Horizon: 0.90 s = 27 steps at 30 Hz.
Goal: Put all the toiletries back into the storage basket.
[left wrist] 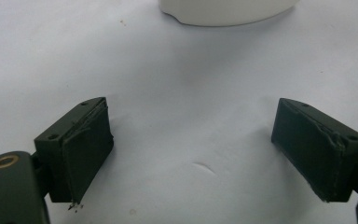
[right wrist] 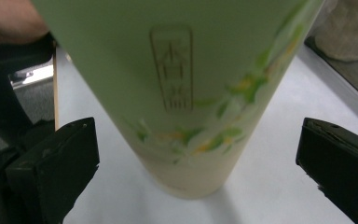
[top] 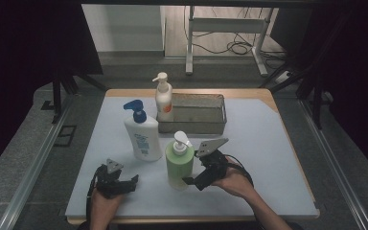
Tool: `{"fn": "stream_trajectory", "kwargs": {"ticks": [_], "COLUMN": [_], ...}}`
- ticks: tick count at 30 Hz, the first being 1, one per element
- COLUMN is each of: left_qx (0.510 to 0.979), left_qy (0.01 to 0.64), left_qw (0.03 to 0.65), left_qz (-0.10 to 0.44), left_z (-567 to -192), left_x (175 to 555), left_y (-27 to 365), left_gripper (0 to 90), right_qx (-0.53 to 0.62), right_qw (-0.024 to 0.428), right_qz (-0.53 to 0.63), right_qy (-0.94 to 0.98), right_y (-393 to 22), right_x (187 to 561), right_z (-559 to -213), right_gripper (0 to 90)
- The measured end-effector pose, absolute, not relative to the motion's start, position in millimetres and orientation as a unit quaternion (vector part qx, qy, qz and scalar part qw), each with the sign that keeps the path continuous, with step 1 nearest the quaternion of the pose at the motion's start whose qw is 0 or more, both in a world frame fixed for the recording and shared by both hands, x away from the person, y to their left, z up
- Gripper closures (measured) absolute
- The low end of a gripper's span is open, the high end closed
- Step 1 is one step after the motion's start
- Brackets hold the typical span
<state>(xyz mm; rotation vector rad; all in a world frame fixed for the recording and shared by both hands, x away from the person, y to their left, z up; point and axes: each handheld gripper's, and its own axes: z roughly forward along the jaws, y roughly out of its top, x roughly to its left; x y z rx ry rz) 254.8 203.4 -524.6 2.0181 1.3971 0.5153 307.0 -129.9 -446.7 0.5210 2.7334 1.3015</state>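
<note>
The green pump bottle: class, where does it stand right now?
High view: green pump bottle stands front-centre, between the open right gripper and the blue-capped white bottle.

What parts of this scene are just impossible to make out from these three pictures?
- Green pump bottle, right gripper view: its pump top is cut off by the upper edge, and the stamped label is too blurred to read.
- White bottle with the blue pump, high view: its label print is too small to read.
- Metal tray, high view: the near wall hides part of its floor.
- White base, left gripper view: the top edge cuts it off.

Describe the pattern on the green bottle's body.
Pale green bottle with green-and-orange floral sprigs and a boxed character stamp; right gripper view.
</note>
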Motion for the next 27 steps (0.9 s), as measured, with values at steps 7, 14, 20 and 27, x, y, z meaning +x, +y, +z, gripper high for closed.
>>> {"fn": "stream_trajectory", "kwargs": {"ticks": [7,14,20,27], "left_qx": [0.765,0.765,0.765,0.765], "left_qy": [0.529,0.529,0.529,0.529], "left_qw": [0.311,0.311,0.311,0.311], "left_qz": [0.195,0.195,0.195,0.195], "left_z": [-525,-525,-525,-525], "left_x": [255,255,255,255], "left_y": [203,203,203,203], "left_gripper": [11.7,11.7,11.7,11.7], "right_qx": [0.173,0.158,0.153,0.147], "right_qw": [0.040,0.052,0.060,0.068], "right_qz": [0.429,0.425,0.427,0.439], "right_qy": [0.885,0.890,0.889,0.884], "right_y": [-123,-111,-104,-99], "right_x": [308,308,308,308], "right_z": [-444,-443,-442,-438], "right_gripper": [0.0,0.6,2.9,8.0]}}
